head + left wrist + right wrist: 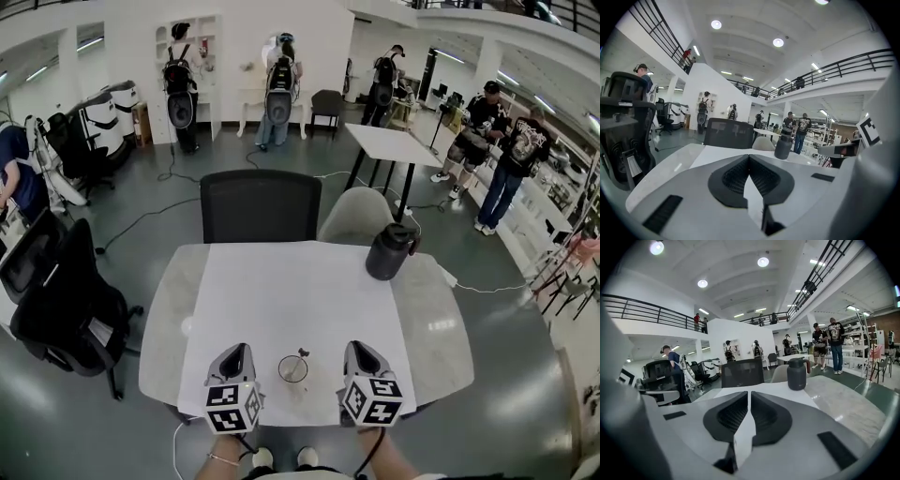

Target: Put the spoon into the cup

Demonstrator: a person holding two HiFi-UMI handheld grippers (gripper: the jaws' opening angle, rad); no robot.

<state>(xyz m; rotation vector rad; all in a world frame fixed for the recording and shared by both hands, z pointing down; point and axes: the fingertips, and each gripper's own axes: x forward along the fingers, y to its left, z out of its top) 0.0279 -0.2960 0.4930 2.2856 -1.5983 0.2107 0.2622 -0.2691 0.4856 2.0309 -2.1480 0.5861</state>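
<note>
Spoon stands in cup; placement appears complete. Left gripper and right gripper rest closed, empty; only withdrawal remains.

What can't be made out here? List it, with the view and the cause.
Spoon: head view, too small to show which end is down.
Cup: head view, too small to show anything inside besides the spoon.
Both: beyond the edges of the two gripper views.
</note>
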